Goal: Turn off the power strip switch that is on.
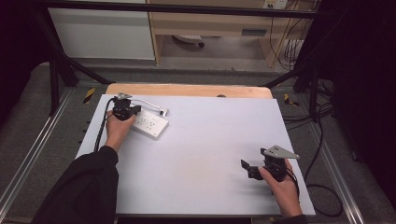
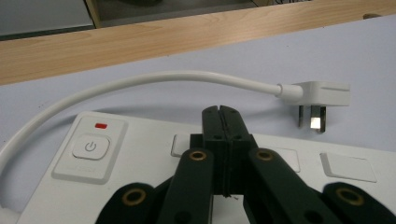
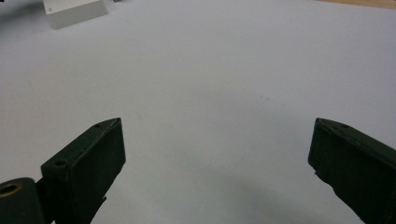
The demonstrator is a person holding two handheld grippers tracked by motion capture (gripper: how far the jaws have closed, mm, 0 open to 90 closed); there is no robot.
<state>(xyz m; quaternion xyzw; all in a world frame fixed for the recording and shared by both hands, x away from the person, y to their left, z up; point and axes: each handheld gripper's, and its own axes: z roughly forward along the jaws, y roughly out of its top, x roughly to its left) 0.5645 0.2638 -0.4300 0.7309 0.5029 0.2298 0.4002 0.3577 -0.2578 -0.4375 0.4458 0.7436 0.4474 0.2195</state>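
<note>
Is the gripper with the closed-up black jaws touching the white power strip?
Cannot tell. In the left gripper view the left gripper, jaws shut, overlaps the power strip, but no contact or gap shows plainly.

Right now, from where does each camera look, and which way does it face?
High view: above the person's side, looking forward and down at the table; both forearms, left tool and right tool show.
Left gripper view: rides the left tool, its jaws shut over the power strip, facing its plug.
Right gripper view: open jaws over bare table.
Shared: the power strip.
</note>
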